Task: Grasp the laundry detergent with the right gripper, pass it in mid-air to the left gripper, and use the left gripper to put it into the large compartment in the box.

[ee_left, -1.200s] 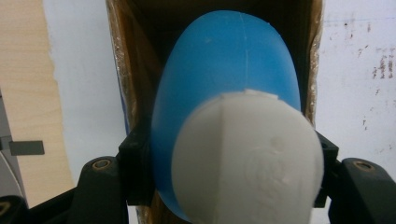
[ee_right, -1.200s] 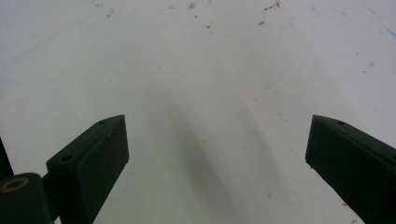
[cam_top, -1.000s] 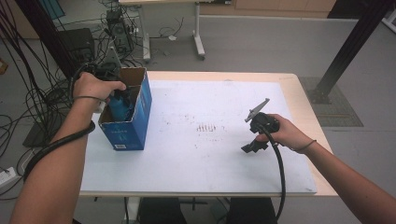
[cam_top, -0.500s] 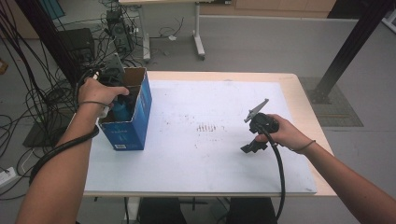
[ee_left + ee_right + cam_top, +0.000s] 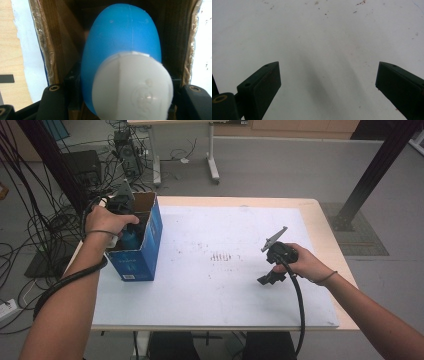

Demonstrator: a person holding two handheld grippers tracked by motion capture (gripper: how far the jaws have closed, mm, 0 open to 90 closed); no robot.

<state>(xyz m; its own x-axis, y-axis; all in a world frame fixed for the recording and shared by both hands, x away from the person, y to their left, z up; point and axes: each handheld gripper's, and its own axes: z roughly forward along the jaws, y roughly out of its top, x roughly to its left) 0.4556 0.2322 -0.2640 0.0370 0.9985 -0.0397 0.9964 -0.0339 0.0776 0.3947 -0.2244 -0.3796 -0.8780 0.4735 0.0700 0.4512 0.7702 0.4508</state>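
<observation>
High view first: compared with a second ago, our left hand (image 5: 107, 221) has drawn a little toward the near end of the open blue cardboard box (image 5: 142, 251) at the left of the table, while the right hand has kept its place. We take this small shift as part of lifting the blue plastic bottle with the white cap (image 5: 122, 55) out of the box, or settling it in; we cannot say which. The left gripper (image 5: 123, 202) has its jaws clamped on that bottle, which is inside the box, between its brown inner walls. The right gripper (image 5: 328, 90) hangs over the bare white tabletop sheet (image 5: 225, 290) with its jaws standing wide apart and nothing between them. Much is hidden from us: the cap crowds the left gripper view, so the pads' contact on the bottle is covered, the box floor is dark, and from above our own hand covers most of the bottle.
</observation>
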